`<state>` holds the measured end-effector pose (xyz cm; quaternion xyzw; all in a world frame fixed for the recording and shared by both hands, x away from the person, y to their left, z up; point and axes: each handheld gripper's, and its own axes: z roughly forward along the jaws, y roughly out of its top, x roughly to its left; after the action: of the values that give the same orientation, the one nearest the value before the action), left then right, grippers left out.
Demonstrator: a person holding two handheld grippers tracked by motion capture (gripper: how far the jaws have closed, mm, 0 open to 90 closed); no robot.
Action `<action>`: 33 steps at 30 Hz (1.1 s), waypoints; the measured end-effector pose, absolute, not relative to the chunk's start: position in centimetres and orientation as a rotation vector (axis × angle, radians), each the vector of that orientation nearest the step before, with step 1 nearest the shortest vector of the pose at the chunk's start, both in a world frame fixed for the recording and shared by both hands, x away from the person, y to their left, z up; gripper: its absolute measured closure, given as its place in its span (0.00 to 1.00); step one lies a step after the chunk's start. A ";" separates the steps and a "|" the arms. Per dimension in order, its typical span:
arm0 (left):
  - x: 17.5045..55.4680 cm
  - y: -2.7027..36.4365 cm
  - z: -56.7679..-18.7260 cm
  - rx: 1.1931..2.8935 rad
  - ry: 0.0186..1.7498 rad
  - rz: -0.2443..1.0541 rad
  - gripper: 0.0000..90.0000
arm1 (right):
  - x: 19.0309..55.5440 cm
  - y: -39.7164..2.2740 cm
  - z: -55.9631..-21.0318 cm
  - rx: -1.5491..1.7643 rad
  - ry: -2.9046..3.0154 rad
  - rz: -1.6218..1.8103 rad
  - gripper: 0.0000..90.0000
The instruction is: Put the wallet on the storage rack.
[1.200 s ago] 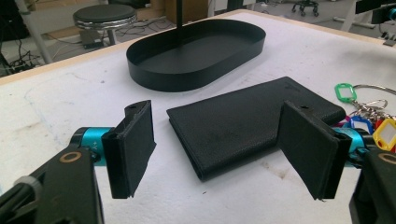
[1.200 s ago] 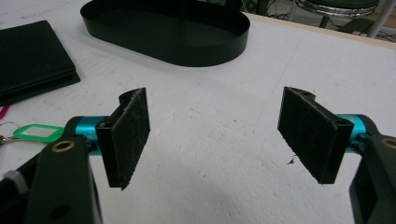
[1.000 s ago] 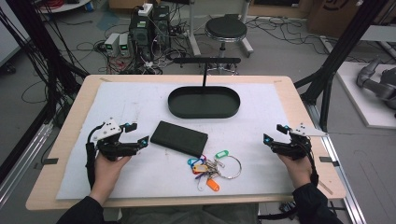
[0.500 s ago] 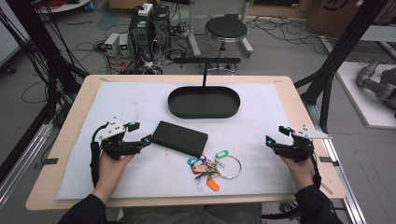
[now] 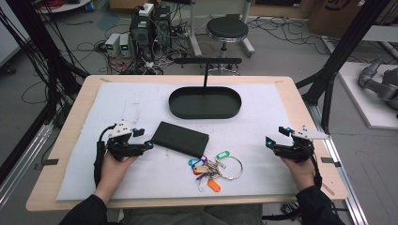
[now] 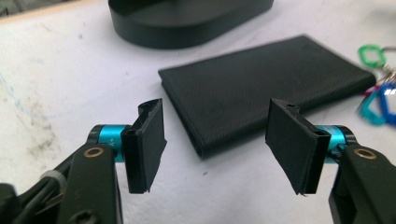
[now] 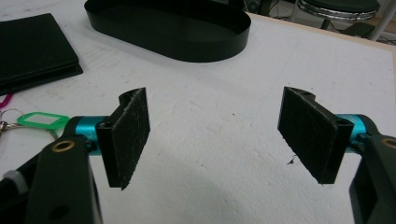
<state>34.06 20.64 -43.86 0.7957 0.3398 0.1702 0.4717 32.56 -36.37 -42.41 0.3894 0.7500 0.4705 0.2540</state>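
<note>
One wallet [image 5: 181, 138], one key bunch [image 5: 213, 168], one tray [image 5: 205, 102], two tongs.

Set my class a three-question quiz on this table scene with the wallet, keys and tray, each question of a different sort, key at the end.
1. True or false: the left gripper is clamped on the black wallet.
2. Which lies nearest the person's edge of the table? A) the oval black tray B) the wallet C) the bunch of keys with coloured tags
3. Fill in: the right gripper has its jaws ____ over bare white mat.

Key:
1. False. Its jaws have just been closing, but they stand apart short of the wallet's near corner, nothing between them.
2. C.
3. Open.
</note>
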 end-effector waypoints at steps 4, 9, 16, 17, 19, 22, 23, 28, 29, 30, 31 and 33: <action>34.6 20.6 -44.5 2.005 0.850 0.399 0.52 | 32.6 -36.4 -42.4 1.054 2.034 1.279 0.28; 35.1 20.3 -44.9 2.048 0.883 0.377 0.54 | 32.6 -36.4 -42.4 1.054 2.039 1.279 0.28; 35.8 19.5 -44.8 2.122 0.895 0.335 0.61 | 32.6 -36.3 -42.4 1.050 2.038 1.279 0.28; 35.8 19.5 -44.8 2.122 0.895 0.335 0.63 | 32.6 -36.3 -42.4 1.049 2.039 1.278 0.28; 35.8 19.3 -44.8 2.134 0.861 0.330 0.73 | 32.7 -36.3 -42.4 1.050 2.040 1.281 0.28; 35.8 19.5 -44.8 2.129 0.866 0.325 0.78 | 32.7 -36.2 -42.4 1.046 2.042 1.277 0.28; 35.8 19.5 -44.8 2.129 0.866 0.325 0.81 | 32.7 -36.1 -42.4 1.049 2.044 1.277 0.28; 35.9 19.9 -44.8 2.105 0.885 0.288 0.89 | 32.7 -35.8 -42.4 1.038 2.050 1.277 0.28; 35.9 19.9 -44.8 2.107 0.882 0.281 0.90 | 32.7 -35.6 -42.4 1.032 2.057 1.285 0.28; 35.9 19.8 -44.8 2.105 0.877 0.272 0.90 | 32.7 -35.6 -42.4 1.032 2.057 1.285 0.28; 35.8 19.7 -44.7 2.102 0.870 0.267 0.91 | 32.7 -35.2 -42.4 1.015 2.063 1.296 0.28; 35.7 19.7 -44.5 2.097 0.858 0.262 0.91 | 32.6 -34.8 -42.3 1.009 2.069 1.315 0.28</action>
<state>35.74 19.66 -44.53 0.8356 0.3418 0.1046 0.4171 32.65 -34.75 -42.28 0.3691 0.7572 0.4811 0.2428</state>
